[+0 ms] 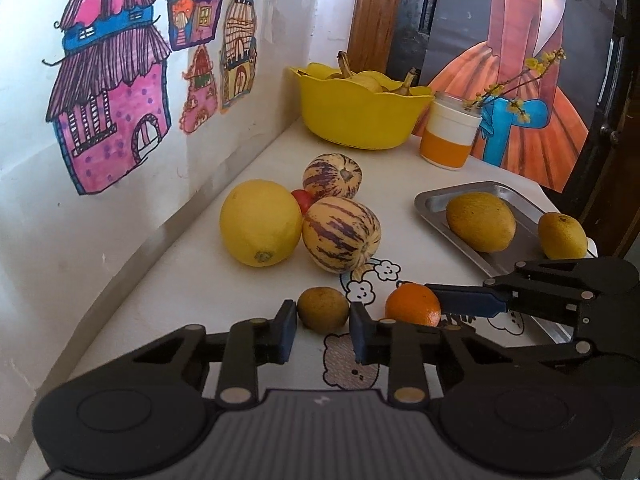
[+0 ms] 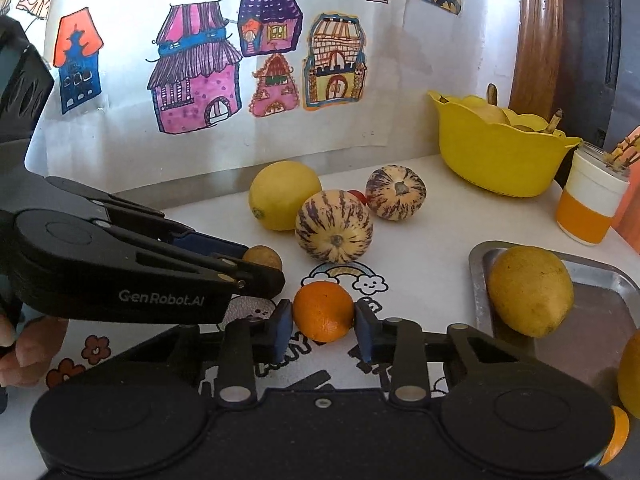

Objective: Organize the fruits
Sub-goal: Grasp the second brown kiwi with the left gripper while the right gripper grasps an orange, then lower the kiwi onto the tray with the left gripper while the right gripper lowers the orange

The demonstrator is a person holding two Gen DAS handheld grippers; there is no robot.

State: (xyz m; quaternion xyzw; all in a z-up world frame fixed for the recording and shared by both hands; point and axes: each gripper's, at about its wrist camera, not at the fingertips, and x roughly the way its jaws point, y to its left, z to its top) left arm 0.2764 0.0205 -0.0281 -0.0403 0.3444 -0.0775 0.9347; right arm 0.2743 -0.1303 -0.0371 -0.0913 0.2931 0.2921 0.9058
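Note:
A small brown kiwi-like fruit (image 1: 323,307) rests on the white table between the blue pads of my left gripper (image 1: 324,314), which is shut on it. My right gripper (image 2: 322,314) is shut on an orange (image 2: 323,304), also resting on the table. In the left wrist view the orange (image 1: 412,305) lies just right of the kiwi, one blue finger (image 1: 472,302) of the right gripper against it. Behind them lie a big yellow citrus (image 1: 260,228), two striped melons (image 1: 340,240) (image 1: 332,176) and a small red fruit (image 1: 303,199). A metal tray (image 1: 434,204) holds two yellow fruits (image 1: 480,222) (image 1: 562,236).
A yellow bowl (image 1: 360,120) with bananas stands at the back by the wall. Beside it is a white and orange cup (image 1: 450,136) with twigs. The wall with drawings (image 1: 112,100) runs along the left. A hand (image 2: 24,348) holds the left gripper.

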